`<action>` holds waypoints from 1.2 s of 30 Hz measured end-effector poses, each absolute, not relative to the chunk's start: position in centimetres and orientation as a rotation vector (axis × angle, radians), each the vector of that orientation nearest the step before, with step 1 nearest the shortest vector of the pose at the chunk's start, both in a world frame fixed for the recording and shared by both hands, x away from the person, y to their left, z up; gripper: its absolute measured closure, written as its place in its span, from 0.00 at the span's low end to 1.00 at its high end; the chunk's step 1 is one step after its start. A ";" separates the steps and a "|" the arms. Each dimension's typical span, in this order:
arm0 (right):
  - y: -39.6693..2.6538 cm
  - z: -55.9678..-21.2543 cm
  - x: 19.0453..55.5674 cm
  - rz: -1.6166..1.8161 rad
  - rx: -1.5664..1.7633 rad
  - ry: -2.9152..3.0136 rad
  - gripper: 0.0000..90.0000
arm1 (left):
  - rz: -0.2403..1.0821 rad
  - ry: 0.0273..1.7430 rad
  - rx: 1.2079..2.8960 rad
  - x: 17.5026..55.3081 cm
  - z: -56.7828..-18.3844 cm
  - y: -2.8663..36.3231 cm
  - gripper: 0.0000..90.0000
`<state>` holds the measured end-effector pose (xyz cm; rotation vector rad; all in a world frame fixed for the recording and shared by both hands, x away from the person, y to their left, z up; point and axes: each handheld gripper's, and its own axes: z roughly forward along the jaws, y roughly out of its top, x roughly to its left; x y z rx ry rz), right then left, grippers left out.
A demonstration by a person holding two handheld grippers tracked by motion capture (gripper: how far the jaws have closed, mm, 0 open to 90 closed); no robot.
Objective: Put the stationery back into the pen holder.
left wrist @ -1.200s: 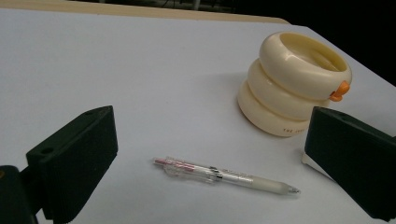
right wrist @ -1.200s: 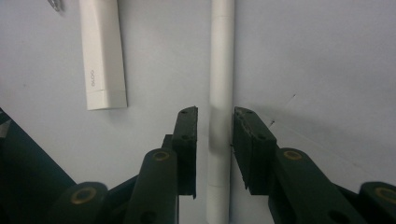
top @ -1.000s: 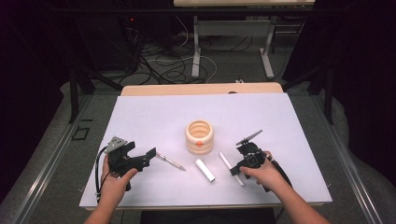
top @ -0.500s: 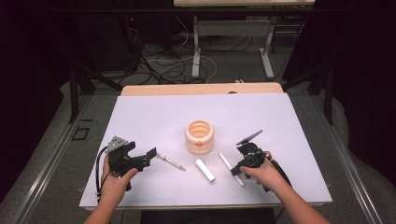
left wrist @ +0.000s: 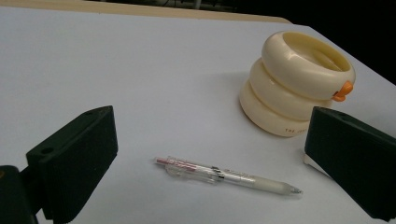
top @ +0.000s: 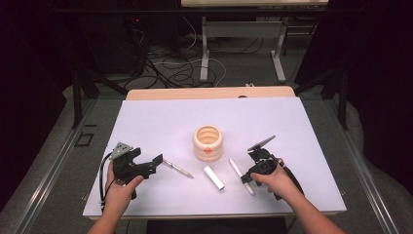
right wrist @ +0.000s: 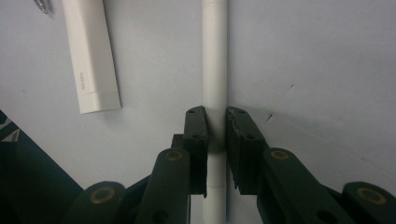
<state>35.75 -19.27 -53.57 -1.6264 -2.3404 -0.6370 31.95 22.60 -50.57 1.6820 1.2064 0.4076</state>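
A slim white pen (top: 237, 170) lies on the white table (top: 160, 122) at the front right. My right gripper (top: 246, 181) points down and is shut on it; in the right gripper view the pads (right wrist: 196, 135) press both sides of the slim white pen (right wrist: 215, 56). A short white tube (top: 213, 177) lies just left of it, and the same tube (right wrist: 91, 56) appears at upper left in the right gripper view. A clear pen (top: 178, 168) lies in front of my open left gripper (top: 157, 161). That clear pen (left wrist: 224, 176) rests between and beyond the wide jaws of the left gripper (left wrist: 210, 133).
A cream ringed holder (top: 208, 142) with an orange mark stands at the table's middle; the holder (left wrist: 299, 88) is at right in the left gripper view. A wooden strip (top: 209, 92) borders the far edge. Dark floor, cables and table legs lie beyond.
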 end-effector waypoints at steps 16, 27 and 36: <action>-19.5 -53.3 35.6 -0.666 -1.634 -2.348 0.87 | 0.397 1.213 1.678 31.9 -50.5 22.7 0.04; -19.7 -53.0 35.6 -0.782 -1.625 -2.367 0.87 | 0.389 1.200 1.708 32.0 -50.5 22.0 0.04; -19.6 -52.1 35.4 -0.907 -1.635 -2.364 0.87 | 0.323 1.187 1.708 32.1 -49.8 20.4 0.04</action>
